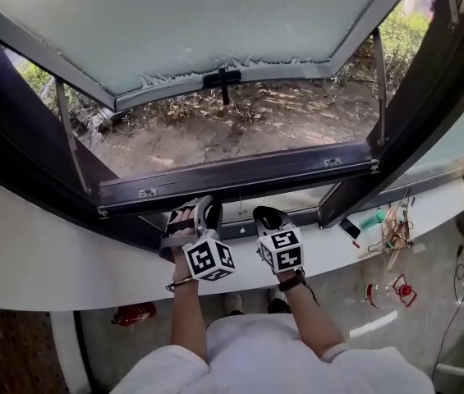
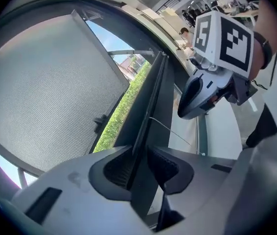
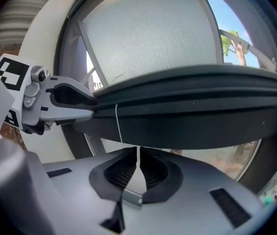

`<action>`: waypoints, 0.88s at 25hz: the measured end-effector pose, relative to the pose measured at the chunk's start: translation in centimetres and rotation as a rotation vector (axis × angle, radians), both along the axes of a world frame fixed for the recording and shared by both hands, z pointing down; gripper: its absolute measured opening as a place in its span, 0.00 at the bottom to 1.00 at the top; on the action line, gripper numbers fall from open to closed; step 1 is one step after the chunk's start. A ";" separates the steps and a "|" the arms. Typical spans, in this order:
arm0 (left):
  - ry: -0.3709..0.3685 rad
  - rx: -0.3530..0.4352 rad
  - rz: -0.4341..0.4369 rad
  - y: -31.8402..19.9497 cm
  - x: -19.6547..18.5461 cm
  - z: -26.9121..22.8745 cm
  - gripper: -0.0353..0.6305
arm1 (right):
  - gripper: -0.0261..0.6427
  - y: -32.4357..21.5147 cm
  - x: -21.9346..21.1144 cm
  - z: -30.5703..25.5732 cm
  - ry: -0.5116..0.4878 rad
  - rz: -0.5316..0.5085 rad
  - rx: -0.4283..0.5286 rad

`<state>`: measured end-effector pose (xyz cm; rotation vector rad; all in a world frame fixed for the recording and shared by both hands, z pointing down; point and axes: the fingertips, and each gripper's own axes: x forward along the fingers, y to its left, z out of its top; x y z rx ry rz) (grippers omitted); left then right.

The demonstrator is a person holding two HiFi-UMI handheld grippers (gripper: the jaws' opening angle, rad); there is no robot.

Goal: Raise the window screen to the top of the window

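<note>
The dark bottom rail [image 1: 240, 175] of the window screen lies low, just above the white sill [image 1: 67, 261]. My left gripper [image 1: 195, 216] is shut on the rail's thin edge; the left gripper view shows the rail [image 2: 150, 106] running away from the left gripper [image 2: 139, 168]. To its right, my right gripper [image 1: 268, 218] is shut on a thin white pull cord [image 3: 117, 124] that hangs from the rail [image 3: 192, 106]. The cord passes between the closed pads of the right gripper [image 3: 138, 169]. Above, a pale textured pane [image 1: 199, 23] is swung outward.
A black handle [image 1: 222, 78] sits on the pane's lower edge. Metal stays [image 1: 71, 142] hold the pane at both sides. Wires and small objects [image 1: 392, 228] lie on the sill at right. A red extinguisher [image 1: 133, 313] lies on the floor below.
</note>
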<state>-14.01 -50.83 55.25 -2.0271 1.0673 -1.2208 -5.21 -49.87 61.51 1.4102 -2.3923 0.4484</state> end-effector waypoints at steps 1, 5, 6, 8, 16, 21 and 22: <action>-0.021 0.014 -0.002 -0.1 0.0 0.1 0.17 | 0.04 0.0 -0.2 0.8 0.000 -0.006 -0.022; -0.092 0.057 -0.001 -0.3 0.0 0.5 0.17 | 0.05 -0.6 -1.1 1.9 -0.041 -0.025 -0.019; -0.101 0.061 -0.002 -0.3 0.1 0.5 0.17 | 0.05 -0.8 -1.3 1.6 -0.064 -0.026 0.005; -0.111 0.058 -0.003 -0.3 0.1 0.6 0.17 | 0.05 -1.3 -1.9 1.1 -0.098 -0.042 0.048; -0.104 0.037 -0.011 -0.3 0.1 0.6 0.17 | 0.14 -1.4 -3.9 3.1 -0.078 -0.118 -0.008; -0.092 0.044 -0.023 -0.3 0.0 0.6 0.17 | 0.13 -2.0 -4.1 3.3 -0.090 -0.117 0.009; -0.093 0.043 -0.025 -0.3 0.0 0.7 0.17 | 0.13 -2.0 -4.2 3.3 -0.093 -0.123 0.012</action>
